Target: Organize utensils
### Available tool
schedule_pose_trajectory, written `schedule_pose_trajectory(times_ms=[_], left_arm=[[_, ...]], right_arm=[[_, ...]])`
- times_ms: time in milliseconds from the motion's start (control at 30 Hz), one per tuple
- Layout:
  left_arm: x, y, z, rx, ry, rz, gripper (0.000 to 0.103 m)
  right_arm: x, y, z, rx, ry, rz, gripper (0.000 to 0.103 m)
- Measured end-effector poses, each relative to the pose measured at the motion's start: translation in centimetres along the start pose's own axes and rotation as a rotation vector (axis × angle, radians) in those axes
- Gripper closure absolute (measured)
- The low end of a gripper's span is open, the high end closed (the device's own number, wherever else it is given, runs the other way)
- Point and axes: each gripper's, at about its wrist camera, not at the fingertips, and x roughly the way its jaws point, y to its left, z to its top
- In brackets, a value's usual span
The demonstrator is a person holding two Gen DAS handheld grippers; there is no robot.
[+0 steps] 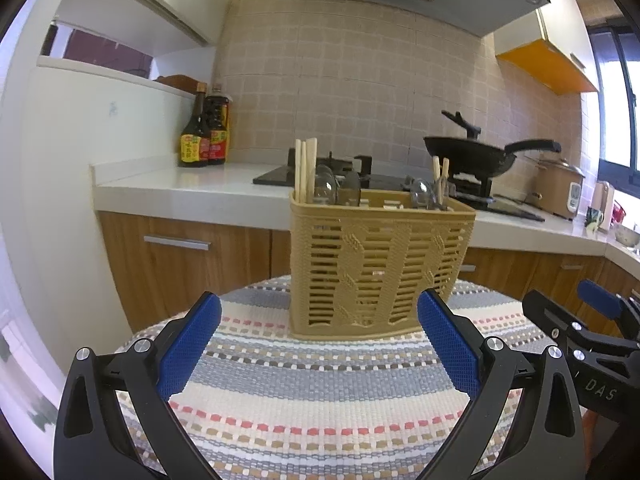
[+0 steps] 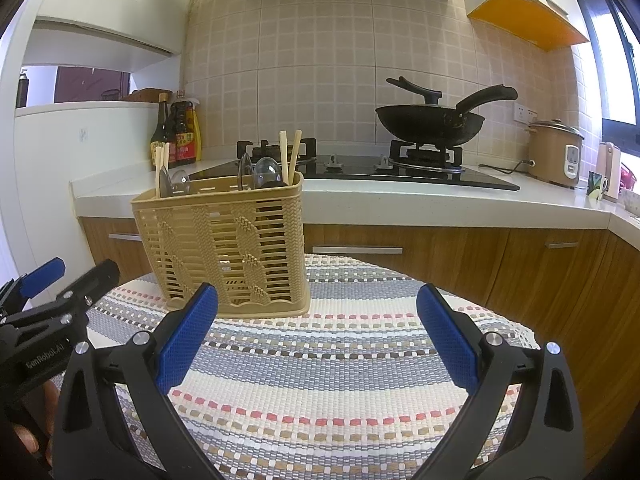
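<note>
Ahead of the left tool, a tan slotted plastic basket holding wooden chopsticks and spoons stands on the striped woven desk; both left and right tool spread, empty

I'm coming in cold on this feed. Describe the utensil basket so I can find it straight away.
Start at the round table with the striped woven cloth, in front of the kitchen counter. On its far side stands the tan plastic basket, rectangular, with slatted lattice walls. Unlike anything nearby, it holds upright wooden chopsticks and spoons poking above its rim.
</note>
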Motion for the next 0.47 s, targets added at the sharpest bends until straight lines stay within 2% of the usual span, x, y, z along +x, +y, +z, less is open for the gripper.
schedule_pose_trajectory(times_ms=[67, 467], left_arm=[[-0.2, 0.1, 0.0, 0.004, -0.014, 0.016, 0.008], [0.4, 1.2, 0.2, -0.059, 0.034, 0.019, 0.007]], right_arm=[[0.0, 0.0, 0.0, -0.002, 0.001, -0.001, 0.008], [0.2, 0.1, 0.0, -0.005, 0.005, 0.001, 0.008]])
